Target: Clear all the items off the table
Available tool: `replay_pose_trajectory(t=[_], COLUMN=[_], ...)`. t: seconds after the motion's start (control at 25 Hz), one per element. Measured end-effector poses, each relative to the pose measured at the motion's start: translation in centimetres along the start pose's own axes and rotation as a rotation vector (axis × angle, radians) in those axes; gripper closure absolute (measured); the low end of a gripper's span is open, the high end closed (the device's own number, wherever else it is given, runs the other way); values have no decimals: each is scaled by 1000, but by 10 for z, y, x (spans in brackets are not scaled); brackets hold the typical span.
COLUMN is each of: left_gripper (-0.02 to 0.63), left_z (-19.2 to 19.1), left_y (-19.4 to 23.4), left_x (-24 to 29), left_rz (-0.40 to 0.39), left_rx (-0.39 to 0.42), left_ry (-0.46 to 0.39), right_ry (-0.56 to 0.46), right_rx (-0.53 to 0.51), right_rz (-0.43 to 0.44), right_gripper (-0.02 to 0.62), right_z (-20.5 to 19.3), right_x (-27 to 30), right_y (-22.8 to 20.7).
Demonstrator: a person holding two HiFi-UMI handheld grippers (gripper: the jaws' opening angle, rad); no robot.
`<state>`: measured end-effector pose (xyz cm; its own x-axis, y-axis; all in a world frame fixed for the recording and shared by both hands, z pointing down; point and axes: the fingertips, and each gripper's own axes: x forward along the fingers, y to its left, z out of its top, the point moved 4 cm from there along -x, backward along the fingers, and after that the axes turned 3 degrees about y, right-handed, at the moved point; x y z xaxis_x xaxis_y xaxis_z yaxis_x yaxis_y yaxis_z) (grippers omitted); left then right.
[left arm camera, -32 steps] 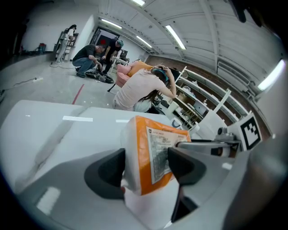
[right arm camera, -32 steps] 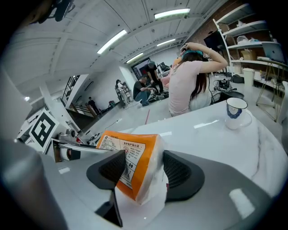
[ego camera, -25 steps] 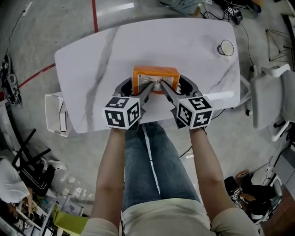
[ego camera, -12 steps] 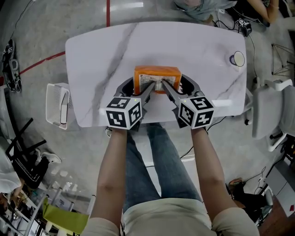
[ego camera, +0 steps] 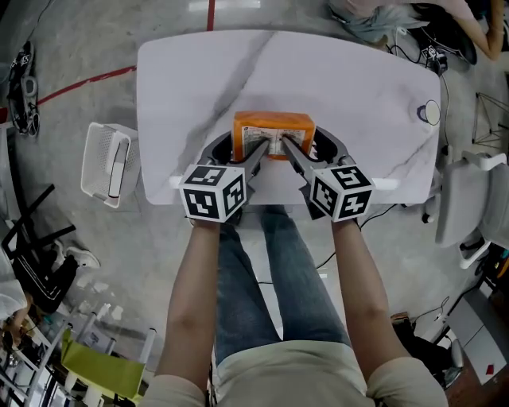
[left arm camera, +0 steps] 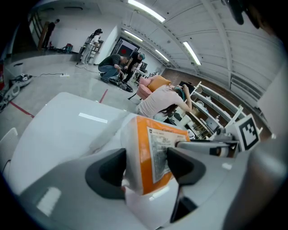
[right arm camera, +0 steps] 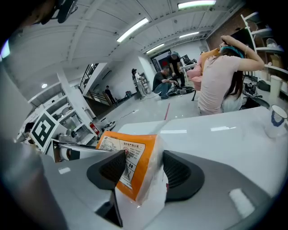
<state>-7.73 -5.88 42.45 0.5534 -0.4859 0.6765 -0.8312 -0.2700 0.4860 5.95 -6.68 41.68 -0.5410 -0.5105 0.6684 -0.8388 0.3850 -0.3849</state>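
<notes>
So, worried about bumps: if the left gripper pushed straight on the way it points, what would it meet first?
Probably the white table top, just beyond the orange package clamped in the left gripper; depth is unclear.

Grey concrete floor [ego camera: 71, 48] w/ red tape line [ego camera: 83, 86], white basket [ego camera: 95, 151] L, white chair [ego camera: 465, 199] R, ceiling strip lights [left arm camera: 145, 10]

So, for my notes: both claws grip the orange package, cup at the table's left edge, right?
Wrong side: the head view shows the cup at the table's right edge. The left claw and right claw grip the orange package.
</notes>
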Motion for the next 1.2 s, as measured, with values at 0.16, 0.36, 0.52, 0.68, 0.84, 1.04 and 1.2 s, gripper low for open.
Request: replay_pose_trajectory(t=[0.16, 0.36, 0.52, 0.68, 0.84, 1.04, 1.2], left_gripper=[316, 316, 318, 318, 318, 318, 318], left_z=[-6, -11, -16, -20, -25, -31, -38], left_y=[18, 37, 51, 67, 84, 112, 136], left_x=[-18, -38, -54, -72, -90, -115, -138], left_rz=[10, 25, 35, 46, 59, 81, 102], left_rx=[-21, -40, -54, -67, -87, -112, -136], left_ry=[-13, -30, -40, -51, -66, -83, -99], right_ry=[13, 24, 33, 41, 50, 64, 75], right_rx=[-21, -41, -54, -69, -87, -109, -130], right_rz=[16, 31, 42, 55, 71, 95, 117], right_gripper=[327, 327, 327, 328, 328, 328, 328], right_z=[-1, -3, -5, -6, -7, -8, -11], right_x=[10, 21, 29, 37, 47, 65, 80], right_y=[23, 47, 68, 90, 113, 146, 177])
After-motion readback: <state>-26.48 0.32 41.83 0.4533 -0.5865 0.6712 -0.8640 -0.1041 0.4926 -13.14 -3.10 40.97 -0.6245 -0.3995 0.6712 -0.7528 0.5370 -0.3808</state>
